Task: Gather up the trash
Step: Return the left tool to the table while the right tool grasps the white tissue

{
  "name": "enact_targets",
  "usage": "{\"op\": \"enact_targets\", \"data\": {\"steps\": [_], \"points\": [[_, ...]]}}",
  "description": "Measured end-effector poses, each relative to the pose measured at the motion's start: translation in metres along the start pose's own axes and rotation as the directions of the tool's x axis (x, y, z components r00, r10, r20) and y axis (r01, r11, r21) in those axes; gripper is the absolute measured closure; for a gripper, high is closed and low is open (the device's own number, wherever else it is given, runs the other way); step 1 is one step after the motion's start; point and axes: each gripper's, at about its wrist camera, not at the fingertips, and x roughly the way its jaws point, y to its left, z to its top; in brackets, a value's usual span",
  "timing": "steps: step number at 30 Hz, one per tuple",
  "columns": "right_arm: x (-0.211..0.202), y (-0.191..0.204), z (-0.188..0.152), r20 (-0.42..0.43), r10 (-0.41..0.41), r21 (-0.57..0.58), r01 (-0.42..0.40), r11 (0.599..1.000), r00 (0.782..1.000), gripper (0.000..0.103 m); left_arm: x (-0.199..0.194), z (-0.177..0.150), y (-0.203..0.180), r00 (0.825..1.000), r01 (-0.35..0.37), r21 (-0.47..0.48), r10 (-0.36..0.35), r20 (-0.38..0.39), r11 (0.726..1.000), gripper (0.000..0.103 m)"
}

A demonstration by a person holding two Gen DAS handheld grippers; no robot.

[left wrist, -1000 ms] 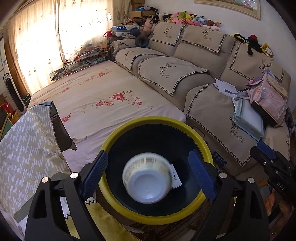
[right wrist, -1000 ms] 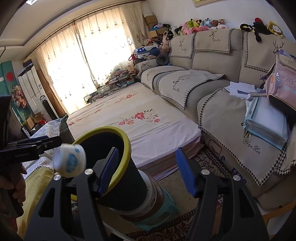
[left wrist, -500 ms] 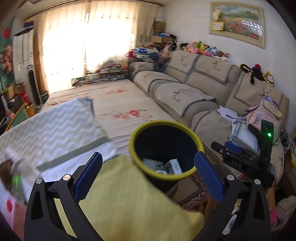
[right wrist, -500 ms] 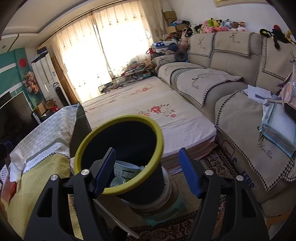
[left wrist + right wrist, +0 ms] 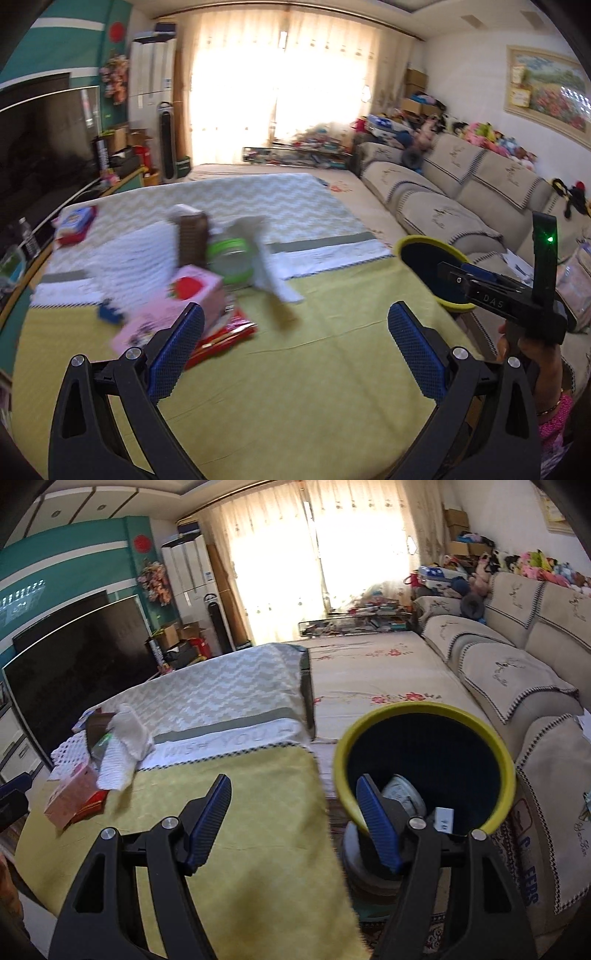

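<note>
My left gripper (image 5: 295, 332) stands wide open and empty over the yellow tablecloth (image 5: 295, 387). Ahead of it lies blurred clutter: a pink strawberry box (image 5: 184, 295), a red packet (image 5: 225, 332), a green-rimmed container (image 5: 227, 262) and a white crumpled tissue (image 5: 267, 266). My right gripper (image 5: 293, 812) is open too, with nothing between its fingers, at the table's right edge. Just to its right stands the black trash bin with a yellow rim (image 5: 506, 764). A white cup (image 5: 402, 795) and a small white box (image 5: 443, 818) lie inside. In the left wrist view the right gripper (image 5: 454, 275) hangs before the bin (image 5: 417, 243).
A brown box (image 5: 192, 236) and a snack pack (image 5: 75, 221) sit further back on the table. A large dark TV (image 5: 74, 657) fills the left side. A flowered mattress (image 5: 369, 672) and a beige sofa (image 5: 517, 657) lie behind and right of the bin.
The white cup left my left gripper and now lies in the bin. Both grippers swung left from the bin toward the table's clutter. The left jaws spread wider.
</note>
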Motion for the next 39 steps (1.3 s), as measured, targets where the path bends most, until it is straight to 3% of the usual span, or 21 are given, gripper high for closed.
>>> {"op": "enact_targets", "data": {"steps": [7, 11, 20, 27, 28, 29, 30, 39], "points": [[0.020, 0.074, 0.011, -0.069, 0.163, -0.089, -0.169, 0.982, 0.984, 0.036, -0.023, -0.025, 0.062, 0.997, -0.071, -0.082, 0.074, 0.031, 0.994, 0.005], [0.040, 0.114, 0.021, -0.113, 0.195, -0.145, -0.210, 0.967, 0.974, 0.040, -0.016, -0.038, 0.074, 0.995, -0.099, -0.087, 0.101, 0.017, 0.991, 0.005], [0.091, 0.154, 0.024, -0.210, 0.120, -0.204, -0.164, 0.965, 0.970, 0.060, 0.013, -0.060, 0.086, 0.994, -0.105, -0.115, 0.105, -0.006, 0.988, 0.005], [0.119, 0.166, 0.032, -0.235, 0.075, -0.231, -0.130, 0.964, 0.969, 0.068, 0.018, -0.062, 0.090, 0.996, -0.083, -0.149, 0.086, 0.011, 0.985, 0.005], [0.121, 0.168, 0.033, -0.236, 0.078, -0.233, -0.135, 0.963, 0.969, 0.078, 0.018, -0.061, 0.091, 0.996, -0.087, -0.154, 0.090, 0.013, 0.984, 0.005], [0.122, 0.169, 0.033, -0.236, 0.085, -0.234, -0.141, 0.962, 0.968, 0.094, 0.019, -0.061, 0.092, 0.996, -0.088, -0.158, 0.090, 0.012, 0.984, 0.005], [0.123, 0.169, 0.033, -0.232, 0.087, -0.232, -0.142, 0.962, 0.969, 0.099, 0.019, -0.060, 0.091, 0.996, -0.088, -0.159, 0.090, 0.009, 0.983, 0.005], [0.083, 0.158, 0.050, -0.092, 0.101, -0.196, -0.117, 0.974, 0.991, 0.101, 0.021, -0.062, 0.087, 0.995, -0.101, -0.136, 0.103, 0.005, 0.986, 0.005]]}}
